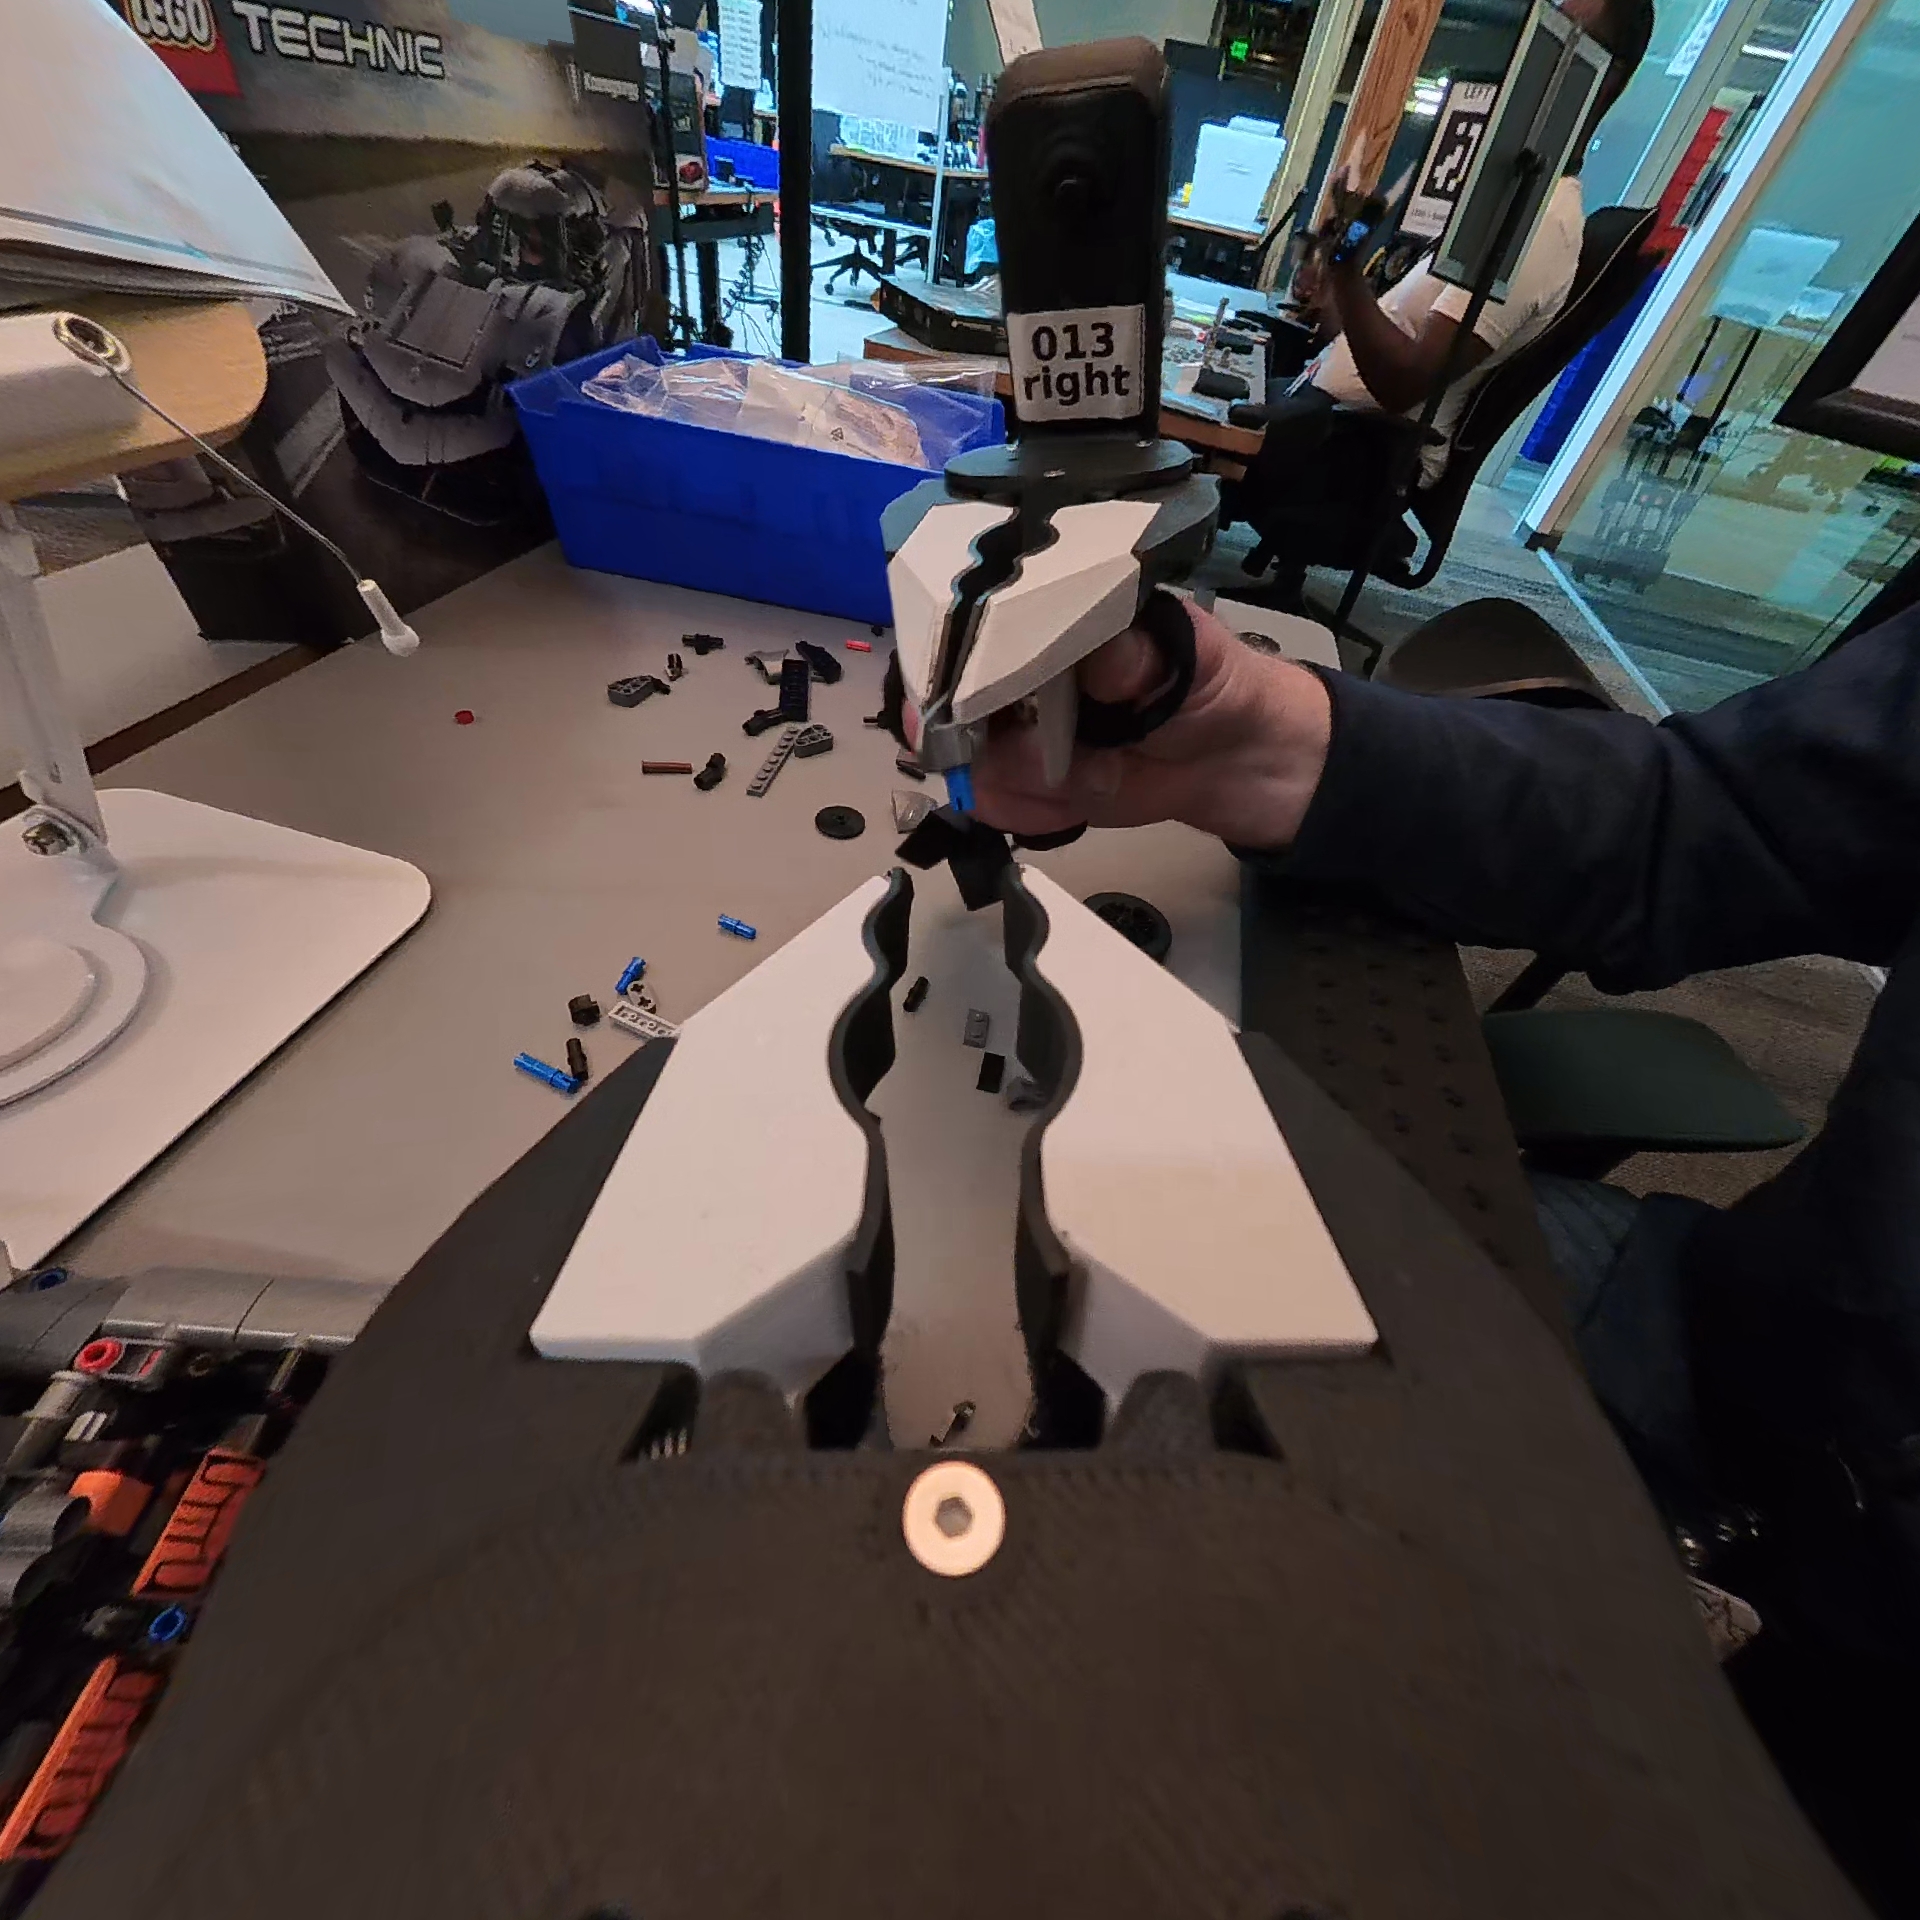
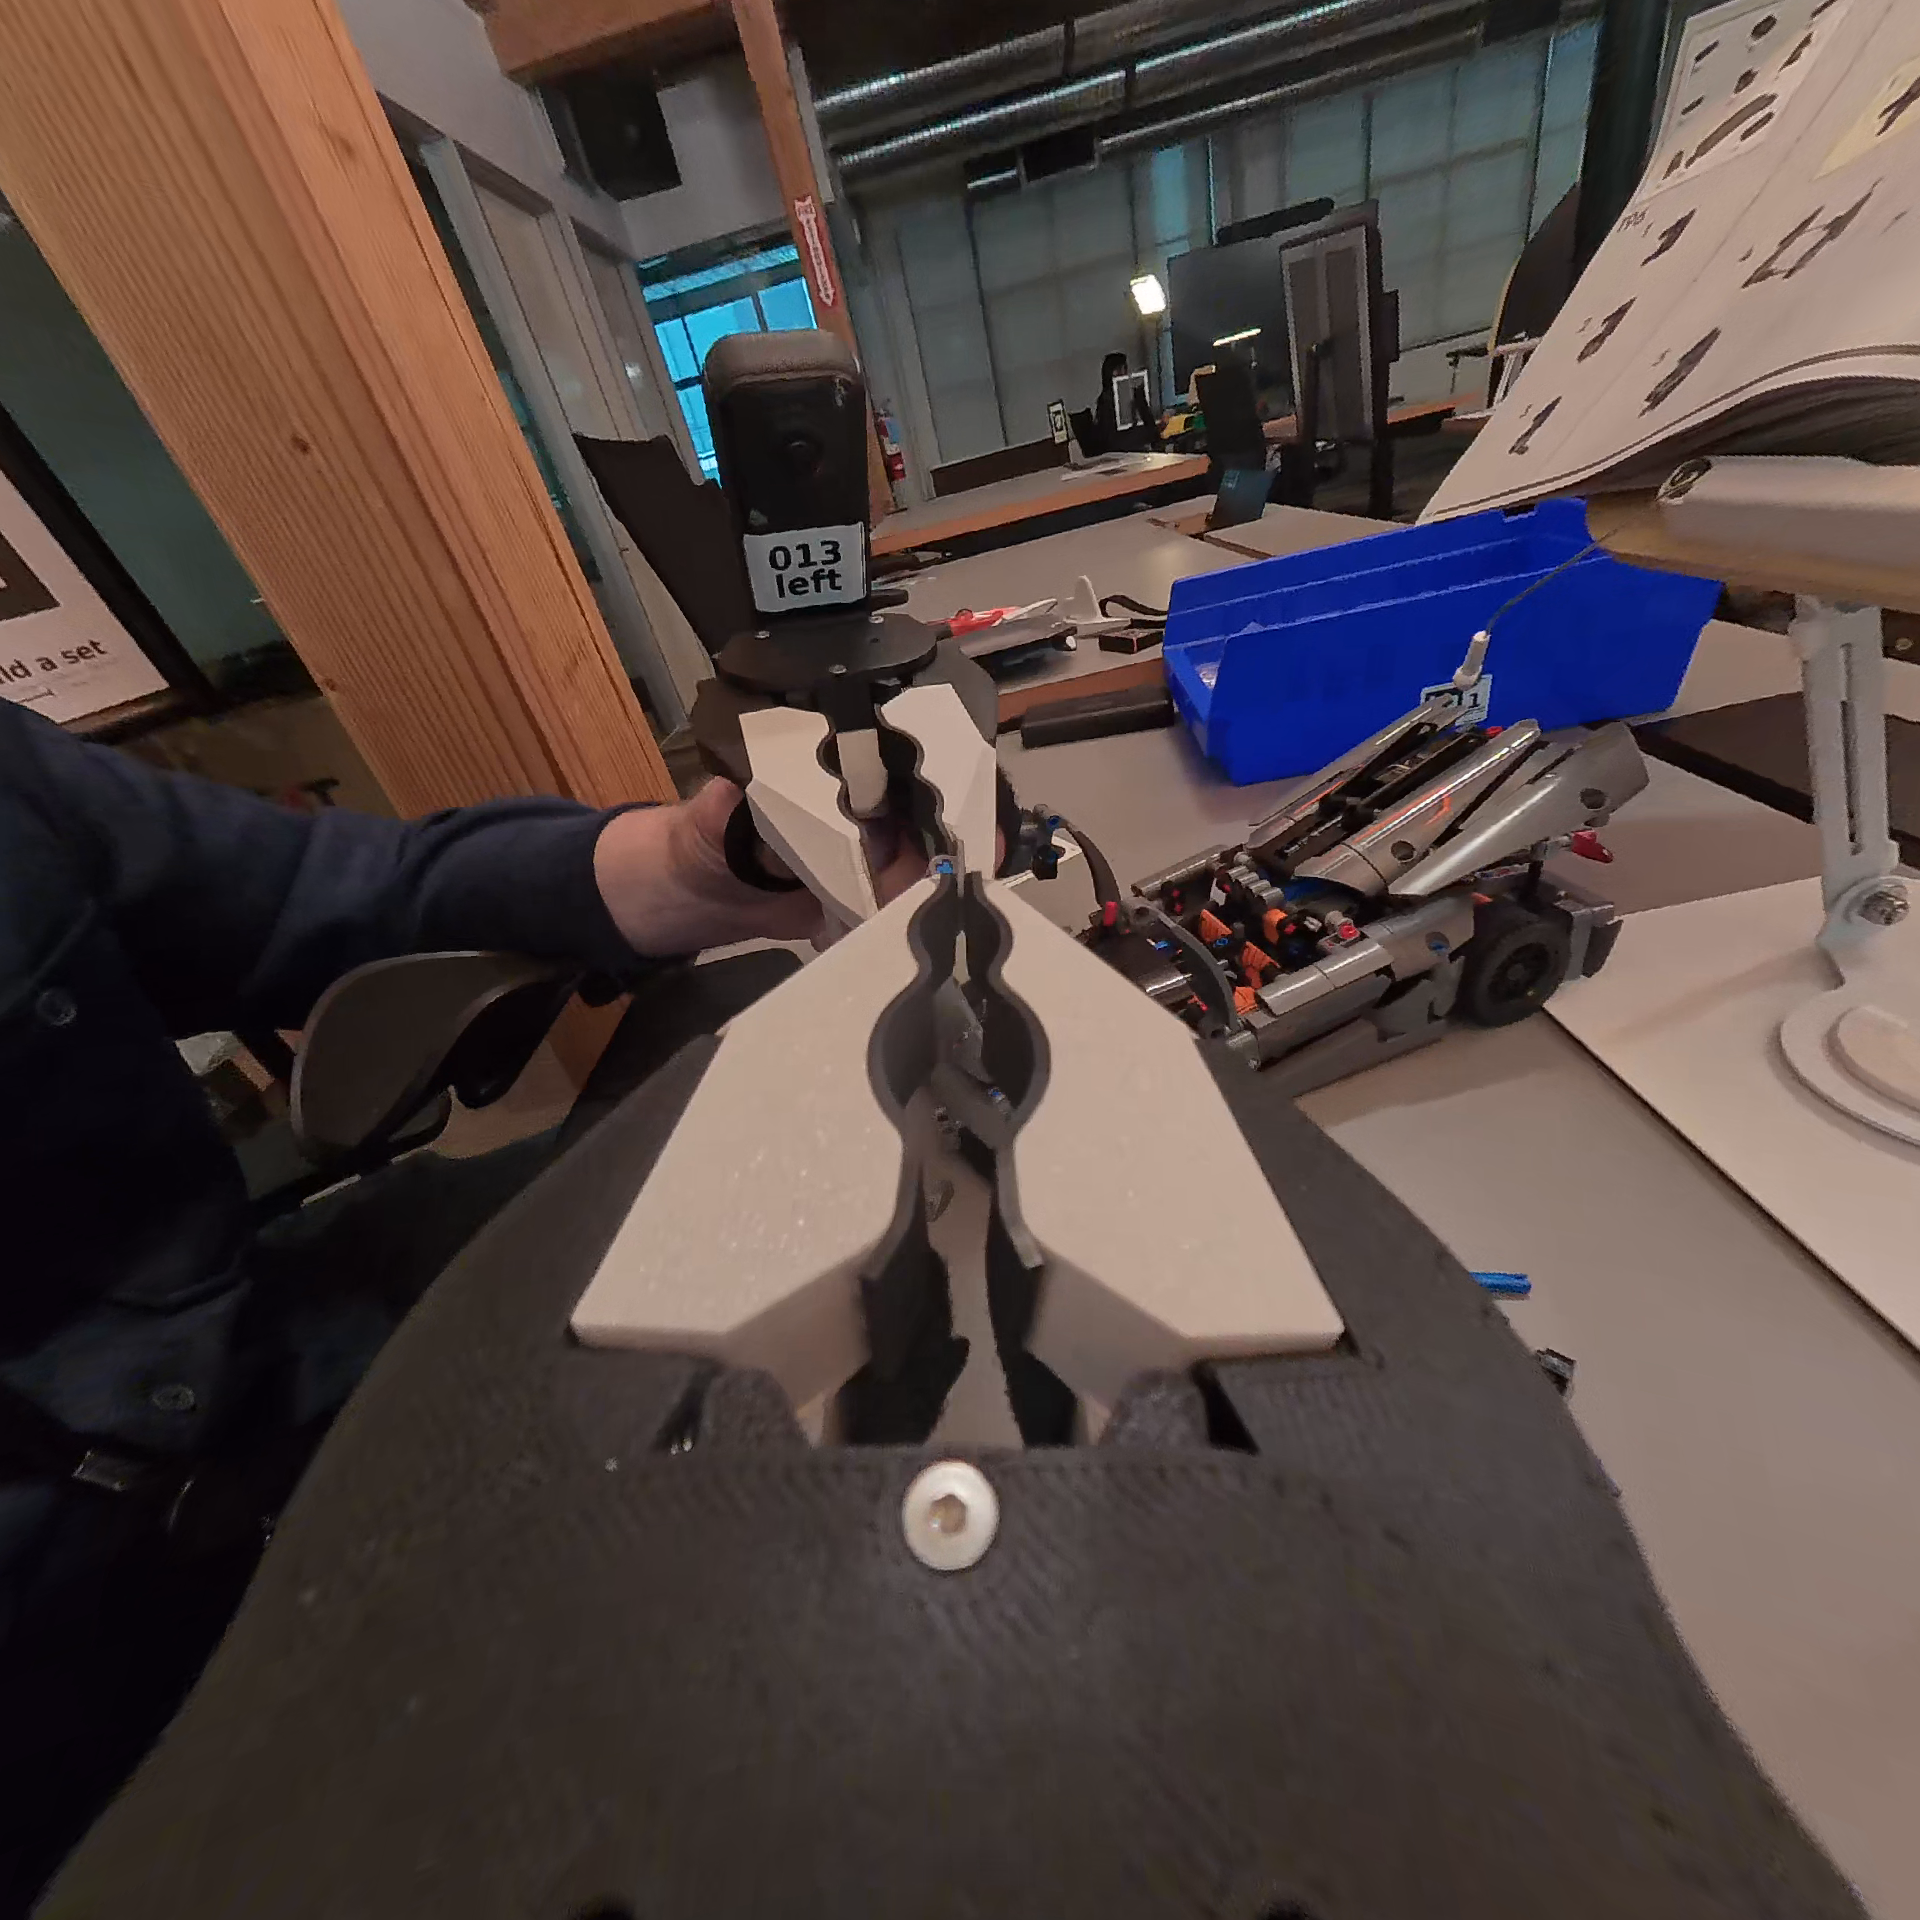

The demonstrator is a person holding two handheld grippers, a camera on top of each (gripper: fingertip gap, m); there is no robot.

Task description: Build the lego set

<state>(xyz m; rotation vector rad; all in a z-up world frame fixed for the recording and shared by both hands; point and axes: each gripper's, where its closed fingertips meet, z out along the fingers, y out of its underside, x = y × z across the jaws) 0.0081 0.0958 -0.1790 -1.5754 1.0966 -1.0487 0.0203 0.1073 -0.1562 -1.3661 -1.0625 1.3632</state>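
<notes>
Nearest the left wrist camera, the left gripper (image 1: 956, 883) is seen with white fingers parted, a small black lego piece (image 1: 961, 847) pinched at the tips. Opposite it, the right gripper (image 1: 940, 727) is clamped on a grey connector with a blue pin (image 1: 958, 774). Loose lego parts (image 1: 769, 707) are scattered on the grey table (image 1: 499, 831). Clear plastic bags (image 1: 769, 400) are contained in the blue plastic bin (image 1: 727, 499). A partly built grey and orange lego car (image 2: 1382, 883) is placed beside the bin.
</notes>
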